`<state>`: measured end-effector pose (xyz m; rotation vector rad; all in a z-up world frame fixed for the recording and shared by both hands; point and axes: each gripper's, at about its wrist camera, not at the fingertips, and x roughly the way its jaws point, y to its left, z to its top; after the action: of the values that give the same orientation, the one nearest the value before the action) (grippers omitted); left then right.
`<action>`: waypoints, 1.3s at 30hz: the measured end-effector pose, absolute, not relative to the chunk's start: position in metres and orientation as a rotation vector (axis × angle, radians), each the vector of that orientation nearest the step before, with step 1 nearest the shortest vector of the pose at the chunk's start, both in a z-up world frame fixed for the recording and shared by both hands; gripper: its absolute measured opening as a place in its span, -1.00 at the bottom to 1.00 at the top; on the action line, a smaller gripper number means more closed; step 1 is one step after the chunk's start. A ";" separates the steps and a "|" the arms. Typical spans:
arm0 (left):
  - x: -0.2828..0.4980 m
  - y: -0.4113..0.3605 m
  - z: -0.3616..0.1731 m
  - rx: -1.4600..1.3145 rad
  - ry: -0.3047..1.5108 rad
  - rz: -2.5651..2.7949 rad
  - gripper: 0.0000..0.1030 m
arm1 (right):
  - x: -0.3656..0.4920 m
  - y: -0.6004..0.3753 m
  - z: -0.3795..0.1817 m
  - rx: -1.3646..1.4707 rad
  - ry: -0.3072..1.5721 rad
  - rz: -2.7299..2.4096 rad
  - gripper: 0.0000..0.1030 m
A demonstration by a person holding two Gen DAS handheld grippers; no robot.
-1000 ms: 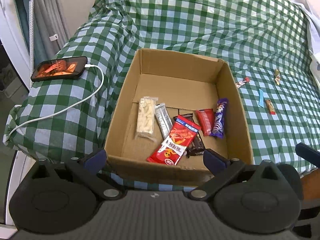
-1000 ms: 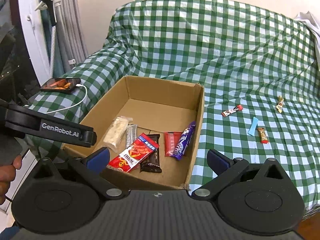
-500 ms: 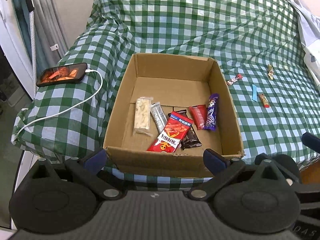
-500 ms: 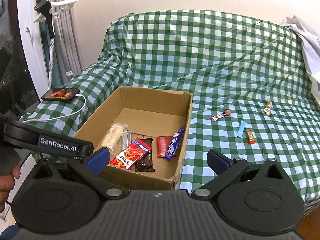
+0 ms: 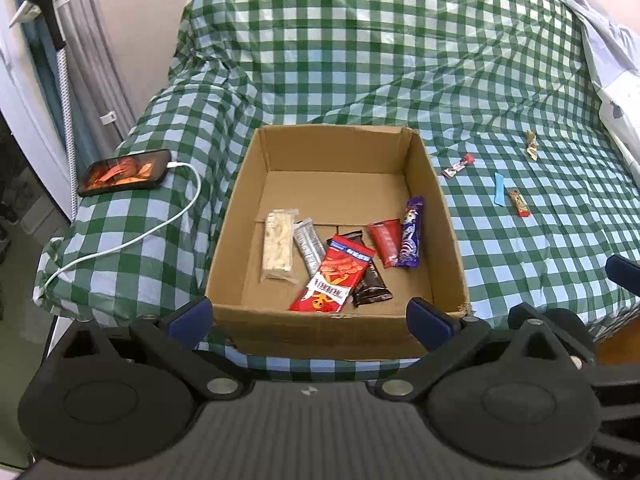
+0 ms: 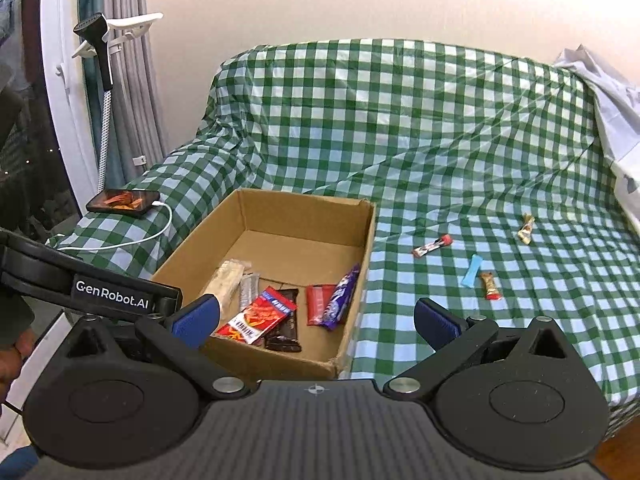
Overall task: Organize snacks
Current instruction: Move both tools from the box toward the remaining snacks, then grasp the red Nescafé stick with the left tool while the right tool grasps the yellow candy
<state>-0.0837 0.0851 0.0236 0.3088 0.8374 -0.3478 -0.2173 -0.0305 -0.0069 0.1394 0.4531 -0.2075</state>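
An open cardboard box point(image 5: 450, 236) point(image 6: 368, 256) sits on a green checked cloth and holds several snack packs, among them a big red packet point(image 5: 334, 280) point(image 6: 258, 316) and a purple bar point(image 5: 412, 232) point(image 6: 342, 298). Several small snacks lie loose on the cloth to its right: a red-tipped bar point(image 5: 458, 166) point(image 6: 432, 246), a blue stick point(image 5: 499, 194) point(image 6: 471, 276), an orange bar point(image 5: 519, 203) point(image 6: 490, 286) and a gold wrapper point(image 5: 531, 145) point(image 6: 526, 229). My left gripper point(image 5: 308, 316) is open and empty, in front of the box. My right gripper point(image 6: 316, 322) is open and empty, back from the box's near right corner.
A phone point(image 5: 124, 172) point(image 6: 122, 201) with a white charging cable point(image 5: 132, 236) lies on the cloth left of the box. White fabric point(image 5: 608, 52) lies at the far right. A steamer stand and curtain point(image 6: 104, 60) stand at the left.
Both grippers have pulled back and up from the box, so more of the cloth and wall shows. Both stay open. The snacks have not moved.
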 end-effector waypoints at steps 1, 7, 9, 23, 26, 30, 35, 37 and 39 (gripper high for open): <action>-0.083 0.079 0.024 0.320 0.846 -0.351 0.99 | -0.219 -0.032 -0.006 0.138 0.448 -0.209 0.99; -0.087 0.054 0.024 0.346 0.857 -0.410 0.99 | -0.228 -0.053 -0.008 0.123 0.440 -0.230 0.99; -0.083 0.042 0.021 0.369 0.876 -0.421 0.99 | -0.228 -0.064 -0.012 0.135 0.455 -0.236 0.99; -0.016 -0.103 0.018 0.444 0.905 -0.526 1.00 | -0.216 -0.214 -0.031 0.327 0.470 -0.488 0.99; 0.015 -0.143 0.013 0.447 0.917 -0.546 1.00 | -0.207 -0.258 -0.032 0.313 0.461 -0.553 0.99; 0.059 -0.200 -0.009 0.470 0.928 -0.558 1.00 | -0.182 -0.314 -0.040 0.324 0.452 -0.619 0.99; 0.112 -0.273 -0.067 0.512 0.983 -0.586 1.00 | -0.125 -0.391 -0.061 0.357 0.438 -0.680 0.99; 0.132 -0.295 -0.094 0.522 0.994 -0.585 1.00 | -0.096 -0.423 -0.076 0.377 0.438 -0.696 0.99; 0.153 -0.317 -0.123 0.544 1.014 -0.589 1.00 | -0.062 -0.456 -0.093 0.391 0.463 -0.701 0.99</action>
<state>0.1534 -0.3172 -0.1231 0.5444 1.0137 -0.5890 -0.0622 -0.4562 -0.0931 0.3913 0.4627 -0.7005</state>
